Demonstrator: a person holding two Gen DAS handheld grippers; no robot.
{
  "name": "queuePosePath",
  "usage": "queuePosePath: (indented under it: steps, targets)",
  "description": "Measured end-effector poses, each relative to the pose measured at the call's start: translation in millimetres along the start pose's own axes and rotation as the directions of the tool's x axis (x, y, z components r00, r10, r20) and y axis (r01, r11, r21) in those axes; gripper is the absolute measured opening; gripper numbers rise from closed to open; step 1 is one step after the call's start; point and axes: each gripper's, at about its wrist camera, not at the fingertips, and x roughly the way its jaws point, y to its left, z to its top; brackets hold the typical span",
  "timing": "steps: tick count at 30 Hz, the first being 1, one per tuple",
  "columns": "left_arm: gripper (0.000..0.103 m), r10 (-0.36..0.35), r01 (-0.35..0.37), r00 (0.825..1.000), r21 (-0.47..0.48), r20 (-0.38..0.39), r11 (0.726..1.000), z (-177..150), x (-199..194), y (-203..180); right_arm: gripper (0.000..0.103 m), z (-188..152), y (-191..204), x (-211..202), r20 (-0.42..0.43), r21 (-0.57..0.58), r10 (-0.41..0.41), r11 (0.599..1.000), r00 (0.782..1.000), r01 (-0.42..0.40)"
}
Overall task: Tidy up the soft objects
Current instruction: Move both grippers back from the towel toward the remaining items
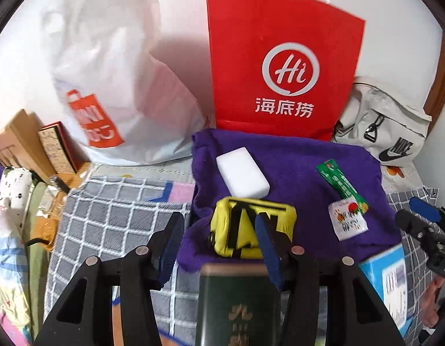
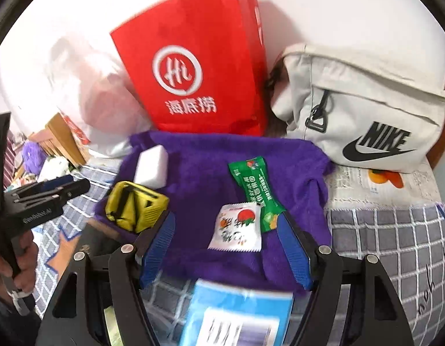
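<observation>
Purple towel [image 2: 199,178], plush and rumpled, is spread on a grey checked quilt [image 1: 113,216]. On it are seen one white rectangular sponge [image 1: 242,173], one folded yellow cloth [image 1: 245,230] and two glossy sachets [image 2: 237,227]. Left gripper [image 1: 219,248] and right gripper [image 2: 226,248] are held wide apart, gripping nothing, at the towel's near edge.

Black tools [image 1: 219,248] [image 2: 226,248], blue ribbed pads [image 2: 157,246], silver screws.

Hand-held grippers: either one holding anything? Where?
No. Left hand-held gripper and right hand-held gripper both hang open, gripping nothing, over the purple towel.
</observation>
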Motion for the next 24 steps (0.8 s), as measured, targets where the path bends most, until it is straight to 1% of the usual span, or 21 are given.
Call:
queuePosePath:
  steps: [3,6,8,11,18,22,24]
  targets:
    - [0.049,0.015,-0.015,1.000,0.004,0.028,1.000,-17,-28,0,0.073,-12,8,-24,0.002,-0.004,0.007,1.000,1.000,-0.007]
    - [0.049,0.035,-0.035,0.998,0.001,0.044,0.999,-34,-48,3,0.073,-33,22,-52,0.019,-0.052,-0.021,0.998,1.000,0.022]
    - [0.049,0.034,-0.033,0.998,-0.011,0.054,0.999,-48,-63,6,0.073,-47,31,-66,0.031,-0.089,-0.043,0.995,0.999,0.045]
    - [0.049,0.024,-0.023,0.998,-0.023,0.053,0.999,-70,-78,8,0.073,-71,39,-83,0.033,-0.105,-0.039,0.994,0.999,0.042]
    - [0.049,0.030,-0.028,0.999,-0.039,0.034,0.999,-120,-99,14,0.073,-121,52,-103,0.014,-0.105,-0.021,0.994,1.000,0.022]
    - [0.049,0.050,-0.048,0.998,-0.045,0.042,0.998,-140,-108,14,0.073,-142,58,-112,0.016,-0.108,-0.009,0.994,1.000,0.011]
    - [0.052,0.050,-0.048,0.998,-0.049,0.040,0.998,-149,-111,16,0.073,-152,59,-116,0.017,-0.108,-0.013,0.994,1.000,0.014]
